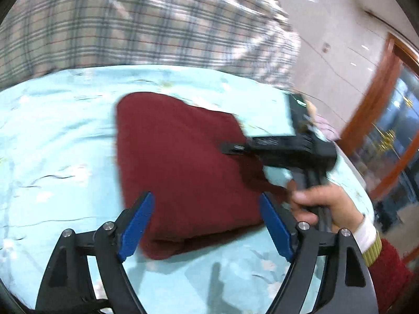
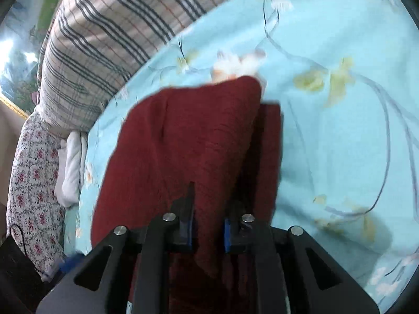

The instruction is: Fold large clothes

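A dark red knit garment (image 1: 183, 162) lies partly folded on the light blue floral bedsheet (image 1: 57, 141). My left gripper (image 1: 204, 222) is open, its blue pads either side of the garment's near edge, holding nothing. My right gripper (image 2: 207, 225) is shut on a fold of the red garment (image 2: 188, 141) and lifts that layer over the rest. In the left wrist view the right gripper (image 1: 233, 147) reaches in from the right, its tip on the garment's right side, held by a hand (image 1: 327, 204).
A plaid quilt (image 1: 146, 21) is heaped along the far side of the bed. A floral pillow (image 2: 34, 183) and white cloth (image 2: 72, 167) lie at the bed's left edge. A wooden-framed glass door (image 1: 387, 120) stands to the right.
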Available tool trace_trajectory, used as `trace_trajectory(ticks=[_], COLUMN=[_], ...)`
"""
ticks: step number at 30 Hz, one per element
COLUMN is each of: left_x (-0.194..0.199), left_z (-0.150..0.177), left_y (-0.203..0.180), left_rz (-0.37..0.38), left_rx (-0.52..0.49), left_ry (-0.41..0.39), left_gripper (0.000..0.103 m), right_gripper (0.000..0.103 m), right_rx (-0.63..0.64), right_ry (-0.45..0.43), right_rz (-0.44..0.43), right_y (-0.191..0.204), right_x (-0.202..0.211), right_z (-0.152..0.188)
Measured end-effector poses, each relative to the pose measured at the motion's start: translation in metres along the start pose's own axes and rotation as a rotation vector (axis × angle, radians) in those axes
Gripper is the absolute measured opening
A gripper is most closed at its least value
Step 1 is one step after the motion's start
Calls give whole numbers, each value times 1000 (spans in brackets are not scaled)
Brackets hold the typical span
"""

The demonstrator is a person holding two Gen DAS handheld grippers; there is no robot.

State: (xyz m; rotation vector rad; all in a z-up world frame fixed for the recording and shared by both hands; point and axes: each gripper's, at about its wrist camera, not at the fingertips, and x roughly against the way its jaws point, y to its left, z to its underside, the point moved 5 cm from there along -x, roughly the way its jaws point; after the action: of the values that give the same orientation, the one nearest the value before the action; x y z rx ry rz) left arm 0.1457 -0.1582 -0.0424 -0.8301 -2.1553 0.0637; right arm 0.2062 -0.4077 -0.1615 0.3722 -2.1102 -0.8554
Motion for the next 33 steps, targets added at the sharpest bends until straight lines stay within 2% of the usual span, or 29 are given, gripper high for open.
trace_trajectory(ticks=[4, 6, 8, 10, 14, 17, 22, 26, 29, 31, 32, 33], left_x=[-3, -13, -21, -33, -52, -65, -91, -114, -130, -130, -128, -126], left_z=[-9, -16, -19, -22, -26, -35, -34, -25, -13, -14, -15, -16], left_y=[42, 62, 75, 83, 94, 94, 98, 103, 107, 103, 100, 97], left_rz=[-100, -110, -97, -90, -32, 7, 12, 106, 231, 253, 253, 246], left_rx=[80, 132, 168, 187, 222, 224, 224, 270, 313, 283, 268, 257], left_ry=[53, 104, 140, 168, 224, 246, 286, 313, 333, 305, 297, 286], left_gripper=[85, 85, 85, 86, 97, 98, 103, 103, 100, 91, 86, 80], right_gripper=[39, 61, 73, 73, 73, 73, 73, 73, 74, 67, 53, 45], right_rx=[-29, -30, -49, -88, -126, -123, -111, -89, -46, -29, -31, -45], right_ry=[-55, -83, -91, -65, -29, -22, 6, 37, 56, 68, 79, 89], right_rz=[-7, -4, -8, -30, -40, -70, -72, -75, -57, -44, -48, -67], right_y=[1, 0, -8, -17, -26, -23, -22, -18, -11, -9, -9, -10], right_x=[22, 31, 37, 31, 17, 15, 8, -2, -11, -16, -19, -20], right_z=[-1, 0, 2, 4, 5, 4, 2, 2, 3, 4, 5, 6])
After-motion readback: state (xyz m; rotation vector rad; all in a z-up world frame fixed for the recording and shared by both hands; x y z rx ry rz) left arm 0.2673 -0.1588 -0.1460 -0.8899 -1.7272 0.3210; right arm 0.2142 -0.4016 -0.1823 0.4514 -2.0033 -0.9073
